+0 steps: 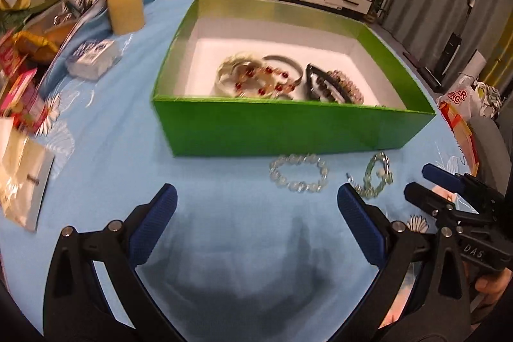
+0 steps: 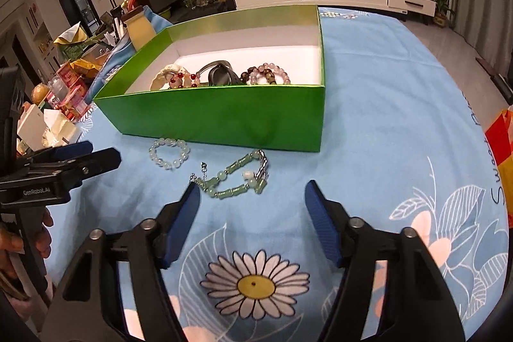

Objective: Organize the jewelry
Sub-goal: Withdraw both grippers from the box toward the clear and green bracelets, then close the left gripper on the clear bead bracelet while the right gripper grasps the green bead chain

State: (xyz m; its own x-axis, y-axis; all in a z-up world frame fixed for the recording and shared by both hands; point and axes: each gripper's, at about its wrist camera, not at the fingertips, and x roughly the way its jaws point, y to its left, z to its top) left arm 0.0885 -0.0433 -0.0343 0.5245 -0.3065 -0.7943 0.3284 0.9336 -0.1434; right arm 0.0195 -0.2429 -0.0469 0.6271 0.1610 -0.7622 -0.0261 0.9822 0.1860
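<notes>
Green box [image 2: 224, 120] mid-table holding bracelets, clear bead bracelet [image 2: 169, 153] and jade bracelet [image 2: 235, 177] just before it — left gripper [image 1: 256, 207] fingers spread, empty, right gripper [image 2: 251, 201] fingers spread, nothing pinched.

**Hidden, cropped and blurred**

The box's [image 2: 224, 117] near wall hides the lower parts of the jewelry inside it [image 2: 224, 76], so the full count of pieces cannot be told. In the left wrist view the clutter [image 1: 32, 69] at the left is smeared by blur, and its labels are unreadable. A bag [image 2: 501, 149] is cut off by the right edge. The hand [image 2: 19, 246] on the left hand-held gripper [image 2: 93, 153] shows only in part.
</notes>
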